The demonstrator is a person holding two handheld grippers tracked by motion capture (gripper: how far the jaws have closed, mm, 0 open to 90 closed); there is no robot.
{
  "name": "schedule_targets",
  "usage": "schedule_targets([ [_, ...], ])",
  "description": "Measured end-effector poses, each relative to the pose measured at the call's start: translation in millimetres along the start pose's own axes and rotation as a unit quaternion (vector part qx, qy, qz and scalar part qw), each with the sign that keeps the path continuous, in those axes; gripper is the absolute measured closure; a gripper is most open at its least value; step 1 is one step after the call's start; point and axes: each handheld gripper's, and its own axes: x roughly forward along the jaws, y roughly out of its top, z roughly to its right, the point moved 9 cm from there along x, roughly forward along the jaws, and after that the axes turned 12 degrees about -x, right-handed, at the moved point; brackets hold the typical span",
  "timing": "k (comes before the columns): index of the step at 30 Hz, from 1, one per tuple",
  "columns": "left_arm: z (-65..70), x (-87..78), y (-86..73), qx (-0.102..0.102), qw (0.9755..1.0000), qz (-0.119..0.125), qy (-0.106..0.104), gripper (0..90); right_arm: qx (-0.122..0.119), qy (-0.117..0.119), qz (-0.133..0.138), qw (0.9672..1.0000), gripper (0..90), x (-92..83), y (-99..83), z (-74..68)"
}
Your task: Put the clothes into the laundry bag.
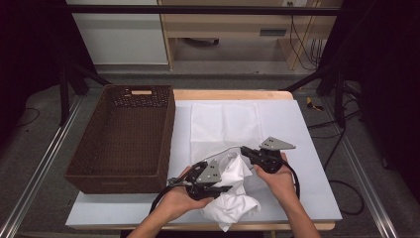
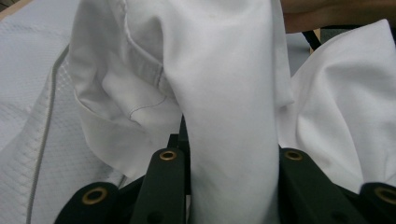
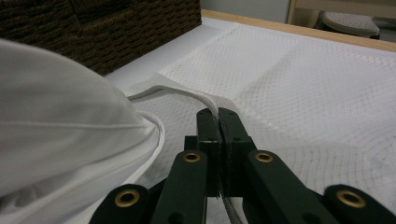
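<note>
White cloth (image 1: 236,181) — brown woven basket (image 1: 124,136).

No text, label, brand, number or sign can be read in any of the three views.
</note>
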Motion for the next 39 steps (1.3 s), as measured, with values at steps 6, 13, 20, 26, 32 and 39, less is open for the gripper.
schedule_targets([
  [6, -4.2, 7.5, -1.0, -0.005, 1.0, -0.008, 0.003, 72.6, 0.0, 0.001, 0.005, 1.0, 88.8, -1.1, 1.8, -0.2],
  [13, -13.9, 12.1, -2.8, -0.014, 0.9997, -0.016, 0.011, 72.6, -0.002, 0.001, 0.013, 0.9999, 88.8, -4.1, 7.3, -2.5],
  [20, -25.9, 14.9, -6.5, -0.04, 0.9989, -0.017, 0.019, 72.6, -0.009, 0.001, 0.02, 0.9998, 88.8, -7.3, 12.5, -4.9],
  [26, -30.1, 17.4, -6.0, -0.046, 0.9986, -0.017, 0.021, 72.5, -0.011, 0.001, 0.029, 0.9995, 88.8, -11.1, 17.7, -5.8],
  [32, -32.8, 23.1, -6.9, -0.059, 0.9978, -0.019, 0.024, 72.4, -0.017, -0.002, 0.032, 0.9994, 88.8, -12.9, 19.8, -6.0],
  [39, -35.5, 27.0, -8.8, -0.068, 0.9971, -0.024, 0.025, 72.4, -0.034, -0.01, 0.034, 0.9988, 88.8, -17.4, 25.9, -8.0],
])
